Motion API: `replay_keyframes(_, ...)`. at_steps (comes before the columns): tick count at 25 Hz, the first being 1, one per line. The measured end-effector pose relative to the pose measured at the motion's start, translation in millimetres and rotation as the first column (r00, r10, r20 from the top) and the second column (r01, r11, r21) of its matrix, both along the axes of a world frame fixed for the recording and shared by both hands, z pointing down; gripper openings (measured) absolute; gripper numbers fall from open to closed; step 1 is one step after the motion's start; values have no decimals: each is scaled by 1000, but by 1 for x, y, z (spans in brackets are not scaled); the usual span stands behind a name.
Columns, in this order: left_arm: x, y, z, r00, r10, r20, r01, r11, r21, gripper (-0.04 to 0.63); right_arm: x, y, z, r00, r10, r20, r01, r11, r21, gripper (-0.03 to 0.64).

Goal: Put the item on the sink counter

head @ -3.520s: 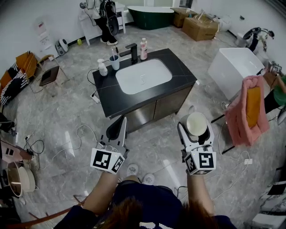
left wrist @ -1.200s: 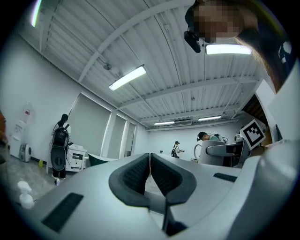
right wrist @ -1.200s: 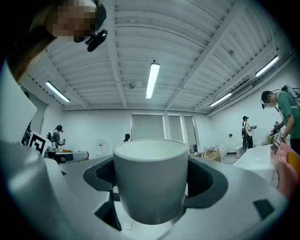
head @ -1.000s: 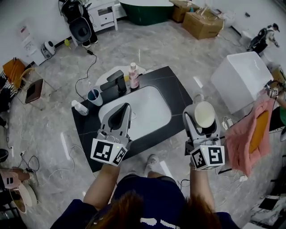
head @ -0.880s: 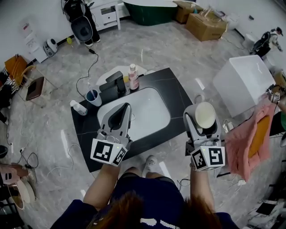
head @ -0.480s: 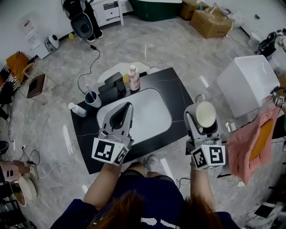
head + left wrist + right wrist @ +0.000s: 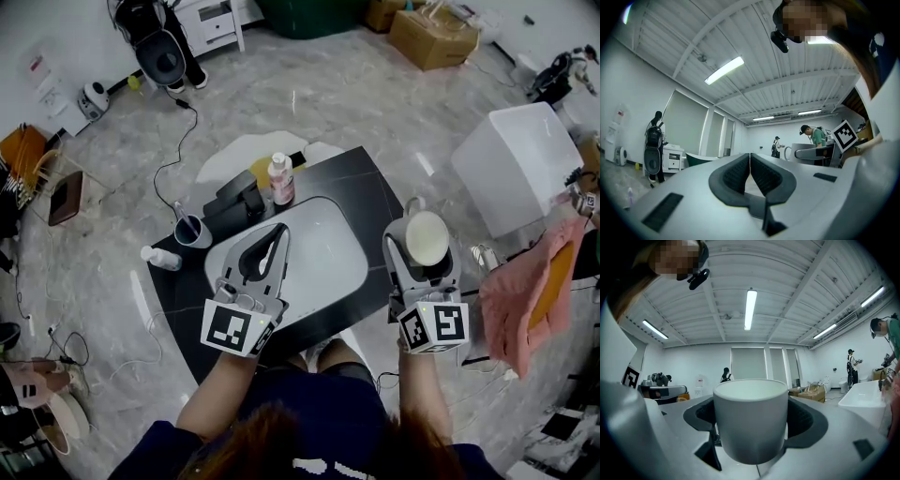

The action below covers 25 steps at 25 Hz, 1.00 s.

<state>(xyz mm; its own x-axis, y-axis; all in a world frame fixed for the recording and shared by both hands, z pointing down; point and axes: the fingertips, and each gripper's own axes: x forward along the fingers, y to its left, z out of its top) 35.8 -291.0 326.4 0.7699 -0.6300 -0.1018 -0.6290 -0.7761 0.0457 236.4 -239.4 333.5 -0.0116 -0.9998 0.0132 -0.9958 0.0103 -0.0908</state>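
We list a grey marble-patterned floor [image 7: 347,103], brown cardboard boxes [image 7: 431,37] at its far edge, a white rectangular tub [image 7: 516,164], a white drawer cabinet [image 7: 214,21], white walls [image 7: 693,362], and a ribbed white ceiling [image 7: 787,296] with a long tube light [image 7: 750,308].

No word, number or brand can be read anywhere. The left claw [image 7: 280,230] and right claw [image 7: 424,232] bear only black-and-white square markers, no letters, and the label on the pink bottle [image 7: 280,178] on the counter [image 7: 370,202] is too small to read
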Motion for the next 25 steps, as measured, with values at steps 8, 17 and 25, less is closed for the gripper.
replay_keyframes(8, 6, -42, 31, 998, -51, -25, 48, 993, -105, 25, 7, -41, 45, 999, -42, 0, 42, 996, -77, 442)
replay_keyframes(17, 34, -84, 78, 995, -101, 6, 100, 981, -168, 25, 23, -84, 116, 994, -104, -11, 101, 980, -169, 442)
replay_keyframes(25, 58, -116, 120, 995, -100, -1, 96, 966, -241, 25, 30, -113, 186, 990, -137, -44, 122, 961, -250, 442)
